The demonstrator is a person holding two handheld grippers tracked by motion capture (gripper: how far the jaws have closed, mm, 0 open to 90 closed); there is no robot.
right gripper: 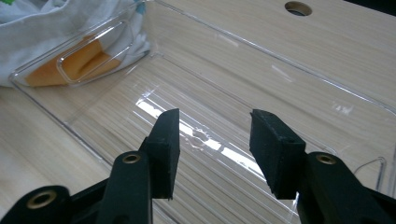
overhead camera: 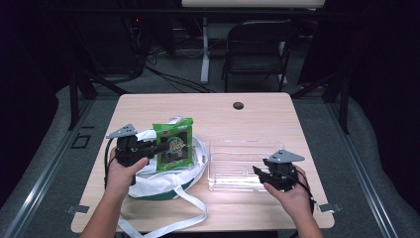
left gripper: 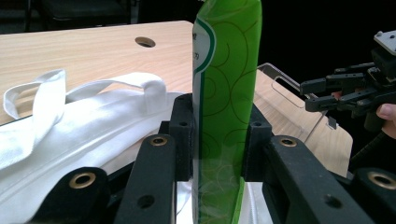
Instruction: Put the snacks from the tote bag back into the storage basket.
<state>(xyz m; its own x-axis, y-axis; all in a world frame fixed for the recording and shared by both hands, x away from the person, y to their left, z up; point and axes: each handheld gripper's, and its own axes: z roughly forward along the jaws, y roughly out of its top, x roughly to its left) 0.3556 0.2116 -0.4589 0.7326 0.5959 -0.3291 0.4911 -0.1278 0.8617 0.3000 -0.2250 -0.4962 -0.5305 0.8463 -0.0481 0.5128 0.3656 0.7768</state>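
A green snack packet [overhead camera: 173, 145] hangs upright above the white cloth bag [overhead camera: 163, 178], pinched at its left edge by my left gripper [overhead camera: 159, 147]. In the left gripper view the two black pads clamp the packet [left gripper: 226, 93] from both sides. A clear plastic tray [overhead camera: 233, 163] lies empty to the right of the bag. My right gripper [overhead camera: 258, 172] hovers open over the tray's near right part; its pads [right gripper: 168, 149] stand apart above the tray floor [right gripper: 224, 93].
The bag's long white strap [overhead camera: 190, 208] trails toward the table's front edge. An orange item [right gripper: 84, 60] shows through the tray wall beside the bag. A cable hole [overhead camera: 238, 105] sits at the table's far side, with a dark folding chair [overhead camera: 260, 47] beyond.
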